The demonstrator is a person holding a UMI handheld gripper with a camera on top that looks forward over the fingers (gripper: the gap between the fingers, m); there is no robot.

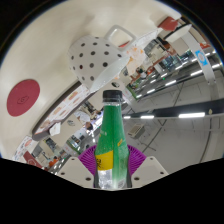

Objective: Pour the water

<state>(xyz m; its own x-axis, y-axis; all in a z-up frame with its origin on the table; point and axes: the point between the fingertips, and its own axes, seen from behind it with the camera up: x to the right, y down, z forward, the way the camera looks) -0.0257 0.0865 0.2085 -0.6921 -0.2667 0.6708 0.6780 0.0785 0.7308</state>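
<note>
Both fingers (85, 166) of the gripper (112, 166) clamp the bottle (112, 140), capped and held upright, seemingly lifted for carrying before a pour. Beyond hangs a spotted lamp (97, 58) and ceiling lights (190, 62).

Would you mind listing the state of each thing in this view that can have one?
bottle: green, capped with a black lid, tilted, held off the table between the gripper's pads.
gripper: shut on the bottle, a magenta pad at each side.
polka-dot cup: white with dark dots, lying beyond the bottle with its handle toward the shelves; contents cannot be told.
</note>
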